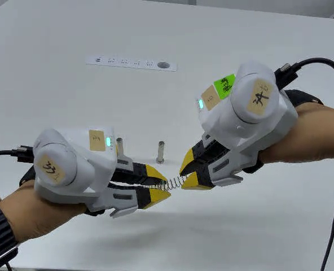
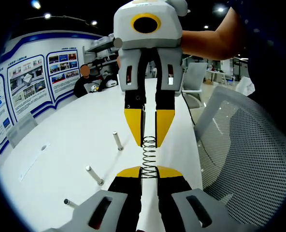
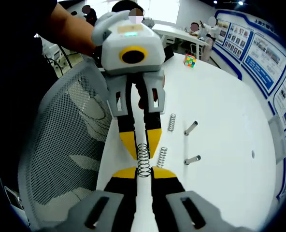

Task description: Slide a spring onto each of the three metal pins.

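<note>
Holds a thin coiled steel spring [image 1: 175,182] in the air by both ends, above the white table [image 1: 71,101] and a little in from its near edge. Clamps one end in the left gripper [image 1: 168,188], its yellow-tipped black jaws closed on the last coils. Clamps the other end in the right gripper [image 1: 182,179], jaws pressed onto the wire in the same way. Points the two grippers tip to tip, with the spring running straight across the short gap between them, clear of the table top. Leaves a row of three short silver metal pins [image 2: 118,141] [image 2: 93,175] [image 2: 69,203] standing on the table beyond the held spring, toward the middle, apart from both grippers and all bare. In the head view, shows two of these upright just behind the left gripper. Leaves two loose springs [image 3: 172,122] [image 3: 162,157] lying flat on the table between the pins and the near edge, each just beside a pin without touching it. Has a grey mesh chair [image 2: 239,145] against the near edge, a flat white strip [image 1: 132,62] with a round grey spot lying toward the far edge, and a small multicoloured cube [image 3: 190,60] off toward a far corner.
</note>
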Tool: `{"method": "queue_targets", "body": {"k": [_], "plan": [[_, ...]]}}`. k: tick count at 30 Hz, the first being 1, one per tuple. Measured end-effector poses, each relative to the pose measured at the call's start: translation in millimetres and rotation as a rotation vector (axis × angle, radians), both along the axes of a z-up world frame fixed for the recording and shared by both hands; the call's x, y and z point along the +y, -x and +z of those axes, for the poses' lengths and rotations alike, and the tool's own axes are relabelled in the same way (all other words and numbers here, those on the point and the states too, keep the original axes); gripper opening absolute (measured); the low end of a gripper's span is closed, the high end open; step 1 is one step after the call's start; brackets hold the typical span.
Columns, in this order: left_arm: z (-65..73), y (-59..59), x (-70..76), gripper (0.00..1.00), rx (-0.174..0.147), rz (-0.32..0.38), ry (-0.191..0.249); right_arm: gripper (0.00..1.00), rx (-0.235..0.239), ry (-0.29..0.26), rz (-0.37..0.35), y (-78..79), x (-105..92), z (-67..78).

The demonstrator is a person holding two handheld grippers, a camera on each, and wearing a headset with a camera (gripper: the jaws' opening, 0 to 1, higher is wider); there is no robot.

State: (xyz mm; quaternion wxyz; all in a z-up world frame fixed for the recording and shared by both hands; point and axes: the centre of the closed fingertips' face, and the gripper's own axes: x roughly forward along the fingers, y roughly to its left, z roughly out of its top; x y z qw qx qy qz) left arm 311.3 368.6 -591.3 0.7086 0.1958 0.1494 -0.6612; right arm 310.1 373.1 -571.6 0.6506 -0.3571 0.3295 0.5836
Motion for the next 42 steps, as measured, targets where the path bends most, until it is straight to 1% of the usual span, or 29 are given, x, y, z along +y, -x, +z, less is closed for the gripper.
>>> {"method": "queue_targets", "body": {"k": [3,5,9,12,13,14,17,18,20,21,22,25,29,30,31,32,34,37,41,42], "plan": [[-1.3,1.6,-0.4,0.11,0.000,-0.003,-0.002,0.11,-0.005,-0.028,0.007,2.2,9.3,9.3],[-0.6,2.3,-1.6,0.11,0.001,-0.005,0.004,0.11,-0.012,-0.039,0.015,3.3,14.9,14.0],[1.3,1.6,-3.5,0.11,-0.001,-0.005,0.012,0.11,-0.028,-0.043,0.031,5.2,22.8,18.7],[1.8,0.8,-4.1,0.11,-0.006,-0.006,0.012,0.11,-0.027,-0.044,0.026,3.7,24.3,18.3],[1.5,0.4,-3.7,0.11,-0.006,-0.005,0.011,0.12,-0.009,-0.041,0.009,3.0,23.0,17.0],[1.2,0.1,-3.4,0.11,-0.007,-0.004,0.010,0.12,-0.002,-0.035,0.002,2.8,21.8,15.9],[1.2,-0.6,-3.1,0.11,-0.007,-0.001,0.008,0.14,-0.004,-0.009,0.001,2.6,18.8,11.5],[0.8,-2.0,-3.1,0.11,-0.012,0.005,0.001,0.15,0.005,0.000,-0.005,2.8,18.2,9.6],[-0.4,-3.8,-3.4,0.11,-0.017,0.012,-0.013,0.16,0.007,0.007,-0.009,2.6,18.3,8.1],[-1.0,-4.4,-4.0,0.11,-0.022,0.014,-0.022,0.16,0.005,0.024,-0.018,1.2,16.9,5.9],[-1.3,-4.2,-4.5,0.11,-0.025,0.012,-0.027,0.16,-0.005,0.032,-0.018,-0.4,16.2,5.2],[0.4,-2.4,-7.9,0.11,-0.035,0.001,-0.034,0.16,0.002,0.042,-0.024,-2.7,16.5,3.1],[6.5,-2.7,-12.4,0.11,-0.035,-0.002,-0.021,0.14,0.014,0.059,-0.025,-2.0,14.4,-1.2],[9.6,-3.3,-13.8,0.11,-0.030,0.001,-0.009,0.13,0.017,0.064,-0.025,-1.5,13.2,-2.2],[10.2,-3.6,-14.6,0.11,-0.028,0.001,-0.011,0.13,0.015,0.066,-0.022,-1.4,12.6,-2.1],[9.4,-3.6,-14.0,0.11,-0.038,-0.001,-0.015,0.13,0.014,0.066,-0.024,-1.7,11.6,-1.5],[9.6,-3.1,-14.6,0.11,-0.034,-0.002,-0.013,0.13,0.024,0.062,-0.031,-1.3,10.3,-0.7],[10.2,-3.5,-15.2,0.11,-0.033,-0.001,-0.008,0.12,0.022,0.067,-0.031,-1.6,8.6,-1.1],[9.7,-3.9,-15.6,0.11,-0.017,0.007,0.003,0.12,0.018,0.070,-0.035,-3.0,9.1,-0.9],[9.7,-4.2,-15.4,0.12,-0.018,0.009,0.005,0.12,0.018,0.071,-0.038,-3.3,9.2,-0.9]]}}
